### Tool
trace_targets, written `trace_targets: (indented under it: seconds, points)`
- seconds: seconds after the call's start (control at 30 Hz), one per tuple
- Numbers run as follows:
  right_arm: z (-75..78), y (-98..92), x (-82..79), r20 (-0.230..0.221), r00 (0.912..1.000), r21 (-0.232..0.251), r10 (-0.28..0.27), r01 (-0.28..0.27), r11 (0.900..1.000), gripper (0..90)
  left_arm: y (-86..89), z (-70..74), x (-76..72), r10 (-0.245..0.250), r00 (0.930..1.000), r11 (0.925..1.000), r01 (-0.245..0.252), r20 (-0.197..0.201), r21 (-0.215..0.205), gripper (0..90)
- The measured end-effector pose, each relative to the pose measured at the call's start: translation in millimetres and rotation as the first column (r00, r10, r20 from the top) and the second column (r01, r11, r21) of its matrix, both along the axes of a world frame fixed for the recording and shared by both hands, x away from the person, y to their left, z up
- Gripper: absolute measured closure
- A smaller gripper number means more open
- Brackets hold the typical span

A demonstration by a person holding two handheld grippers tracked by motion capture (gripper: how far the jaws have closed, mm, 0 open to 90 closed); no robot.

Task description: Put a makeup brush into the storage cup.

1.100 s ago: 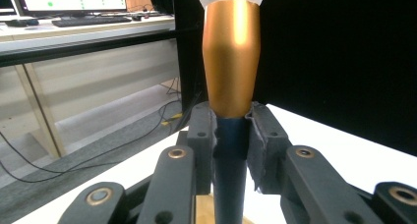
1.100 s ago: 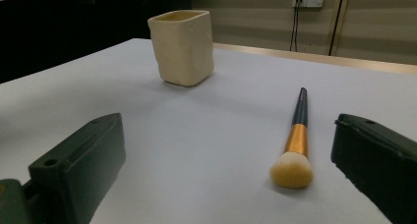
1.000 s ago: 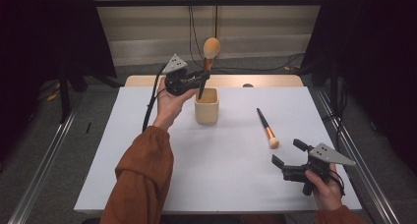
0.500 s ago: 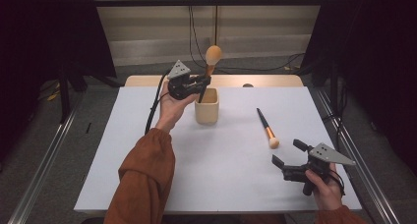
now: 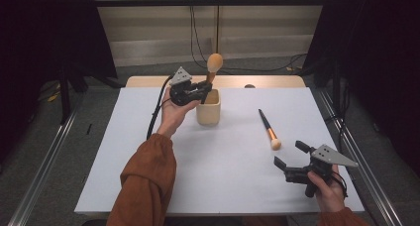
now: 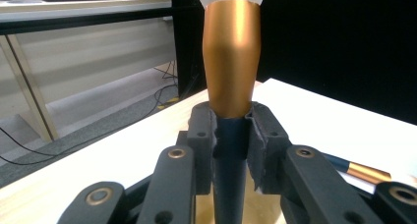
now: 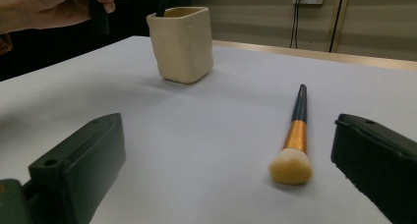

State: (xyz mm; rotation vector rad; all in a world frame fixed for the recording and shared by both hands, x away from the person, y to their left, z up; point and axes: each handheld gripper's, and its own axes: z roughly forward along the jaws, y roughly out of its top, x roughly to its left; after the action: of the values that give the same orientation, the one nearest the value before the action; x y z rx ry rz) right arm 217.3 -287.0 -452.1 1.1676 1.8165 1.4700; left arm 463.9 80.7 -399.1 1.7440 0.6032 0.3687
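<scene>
Left hand (image 5: 173, 112): my left hand is at the far left part of the table, just beside the cup, and it carries the left tongs.
Left tongs (image 5: 207, 89): they are closed on the dark handle of a brush. In the left gripper view the two pads (image 6: 201, 135) press on the handle from both sides, just under its copper collar.
Held brush (image 5: 214, 63): it stands almost upright, with the soft round head at the top. Its lower end goes down into the opening of the cup. I cannot tell if the end touches the bottom.
Cup (image 5: 208, 108): a cream cup, standing upright on the white table (image 5: 148, 176), at the far middle. The tongs are above its left rim.
Second brush (image 5: 268, 129): it lies flat on the table, to the right of the cup and apart from it. Its dark handle points to the far side and its pale head points toward me. Nothing touches it.
Right tongs (image 5: 288, 153): they are open and hold nothing. They are near the table at my near right side, and the head of the lying brush is just in front of them.
Right hand (image 5: 327, 189): it holds the right tongs from below, near the table edge.
</scene>
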Motion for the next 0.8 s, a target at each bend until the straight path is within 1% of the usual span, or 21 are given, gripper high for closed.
trace_targets:
  seconds: [0.07,0.13,0.27,0.4,0.47,0.57,0.73,0.8]
  points:
    - [-0.1,0.1,-0.1,-0.001,1.0000,0.001,0.001,-0.001,1.000,0.0,-0.2,-2.7,-0.6,0.001,1.0000,1.0000,-0.001,-0.001,0.005,74.2]
    - [-0.1,0.6,0.0,-0.002,1.0000,0.005,0.001,-0.001,1.000,0.0,-0.7,-5.0,-1.1,-0.006,1.0000,0.9998,0.006,0.003,0.020,74.1]
    - [-0.3,0.6,0.0,-0.003,1.0000,0.004,0.003,-0.003,1.000,0.0,-0.6,-7.9,-1.5,-0.005,1.0000,0.9995,0.005,0.002,0.030,74.2]
    - [-0.6,0.7,0.1,-0.006,1.0000,0.002,0.005,-0.005,1.000,0.0,0.4,-13.1,-2.3,-0.004,1.0000,0.9996,0.004,-0.006,0.028,74.1]
    - [-0.5,0.8,0.0,-0.005,1.0000,0.002,0.005,-0.005,1.000,0.0,0.5,-15.3,-3.4,0.001,1.0000,0.9994,-0.001,-0.009,0.034,74.1]
    - [-0.7,0.9,0.2,-0.006,1.0000,0.000,0.007,-0.007,1.000,0.0,-2.0,-16.3,-6.6,-0.008,1.0000,0.9988,0.008,-0.004,0.047,74.0]
    - [-0.5,1.2,-0.1,-0.005,0.9999,-0.003,0.009,-0.009,1.000,0.0,-2.0,-19.1,-6.5,-0.003,0.9999,0.9981,0.004,-0.012,0.062,74.0]
    - [-0.6,1.0,0.2,-0.008,0.9999,-0.003,0.008,-0.009,1.000,0.0,-1.5,-20.1,-5.9,0.002,0.9998,0.9976,0.000,-0.021,0.069,73.9]
